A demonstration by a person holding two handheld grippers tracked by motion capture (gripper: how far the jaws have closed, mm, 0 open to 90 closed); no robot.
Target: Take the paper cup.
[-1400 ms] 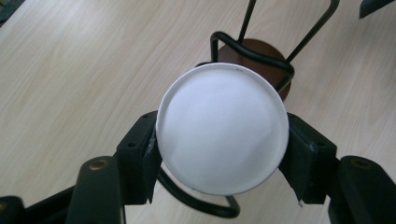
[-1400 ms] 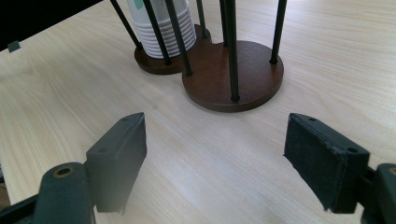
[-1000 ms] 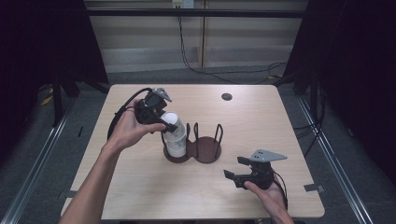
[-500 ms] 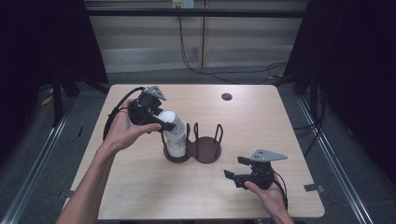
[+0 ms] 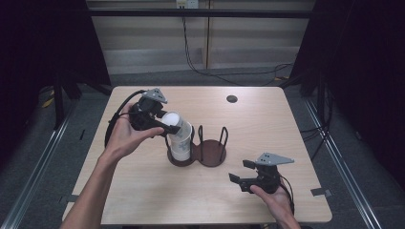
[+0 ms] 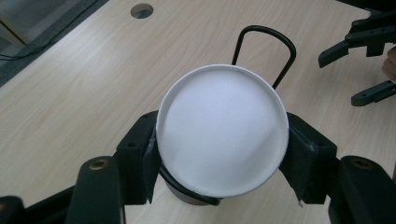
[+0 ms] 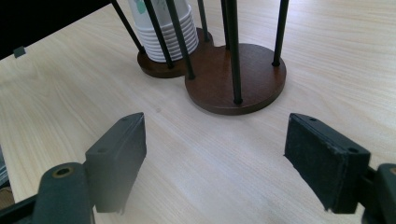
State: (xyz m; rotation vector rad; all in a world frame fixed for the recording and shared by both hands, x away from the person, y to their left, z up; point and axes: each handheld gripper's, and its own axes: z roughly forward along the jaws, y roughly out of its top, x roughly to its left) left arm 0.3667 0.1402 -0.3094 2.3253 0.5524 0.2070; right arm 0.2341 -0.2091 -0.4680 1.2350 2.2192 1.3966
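The left gripper has lifted the top cup off the stack.

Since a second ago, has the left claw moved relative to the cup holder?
Yes. The left claw, shut on a paper cup, has shifted slightly left and toward the table's far edge, away from the cup holder.

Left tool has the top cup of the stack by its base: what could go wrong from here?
1. The left tool clamps the upside-down white cup across its thin paper wall; it may dent.
2. The cup is still over the nested stack in the holder; cups below may lift with it.
3. The holder's wire loops stand close beside the cup; a tilted pull may snag them and drag the holder. The right tool is open and away from it, so nothing steadies the base.
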